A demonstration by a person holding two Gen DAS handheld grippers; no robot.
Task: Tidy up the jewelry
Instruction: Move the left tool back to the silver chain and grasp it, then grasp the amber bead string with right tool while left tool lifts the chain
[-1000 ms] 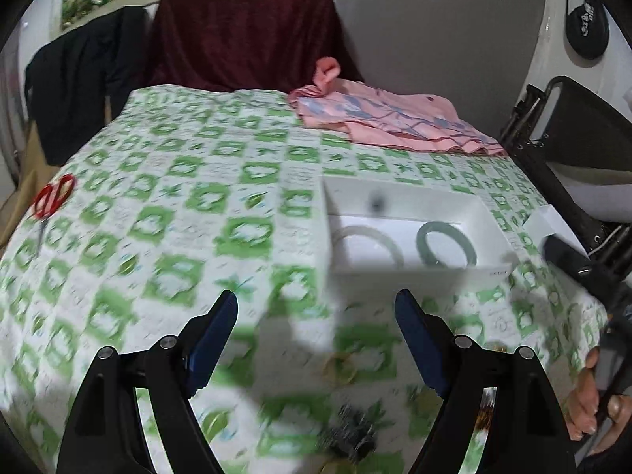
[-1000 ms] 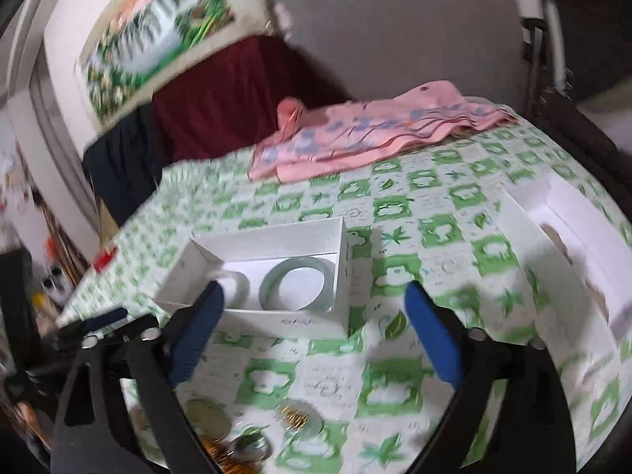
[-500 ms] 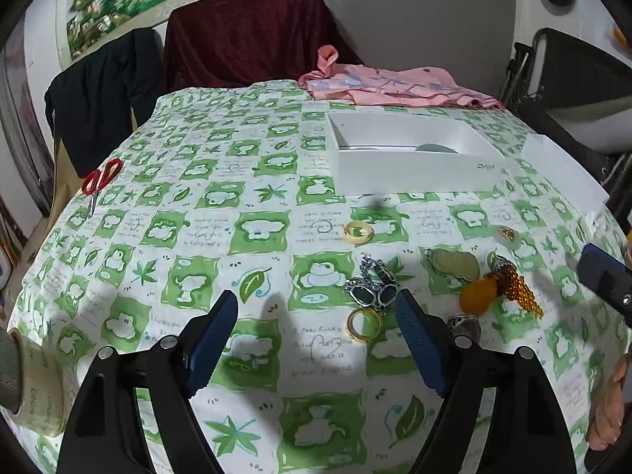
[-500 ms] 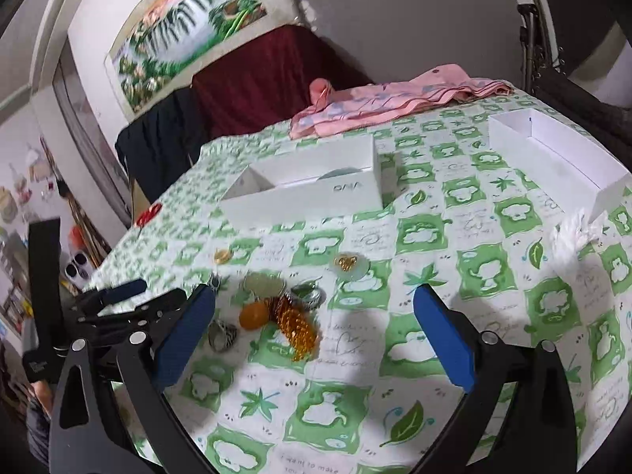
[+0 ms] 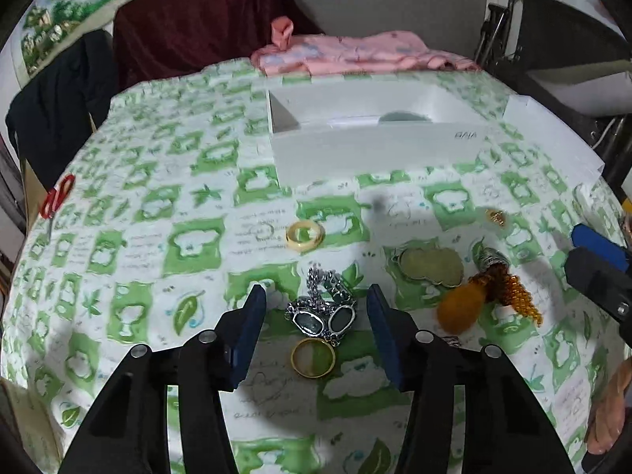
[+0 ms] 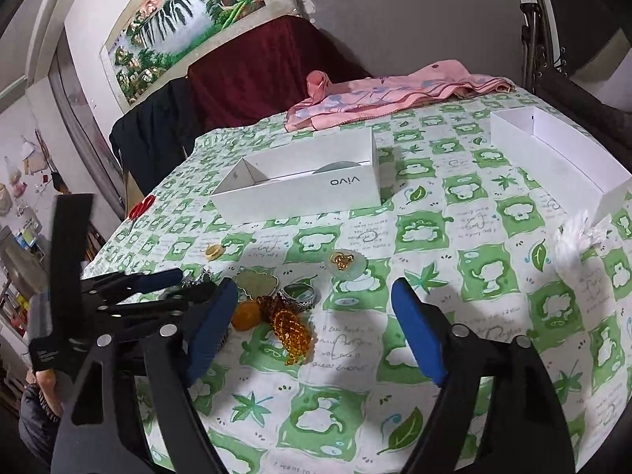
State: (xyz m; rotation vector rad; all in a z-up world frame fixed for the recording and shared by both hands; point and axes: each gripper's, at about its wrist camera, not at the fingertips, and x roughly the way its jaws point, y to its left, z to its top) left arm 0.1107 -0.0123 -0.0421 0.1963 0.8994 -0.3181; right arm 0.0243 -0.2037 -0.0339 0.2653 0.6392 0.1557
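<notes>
Green-and-white checked cloth covers the worktop (image 5: 166, 213), with a waterfall picture (image 6: 185, 19) on the wall at the upper left of the right wrist view. Two white boxes stand on the cloth: the printed box (image 6: 308, 181) at centre holds a pale green bangle (image 6: 339, 166), only its top edge showing over the wall, and the second box (image 6: 561, 154) at the far right shows nothing inside from this angle. Loose jewelry lies in front of the printed box: two rings, a cream one (image 5: 305, 234) nearer the box and a gold one (image 5: 313, 356) lower down; one silver chain piece with dark stones (image 5: 326, 308); one flat greenish pendant (image 5: 430, 266); one amber bead bunch with an orange ball (image 5: 489, 292); one small gold charm (image 5: 497, 216). One pair of red scissors (image 5: 57, 195) sits at the left edge, and a pink cloth (image 5: 355, 55) at the far side. The left tool (image 5: 316, 316) is closing, its blue pads on either side of the silver chain piece and not touching it; half a second ago they stood wider and lower in the picture. The right tool (image 6: 316, 316) is closing too, with the bead bunch inside its left pad and nothing pinched; its view has barely changed. A crumpled white wrapper (image 6: 576, 237) lies by the second box.
</notes>
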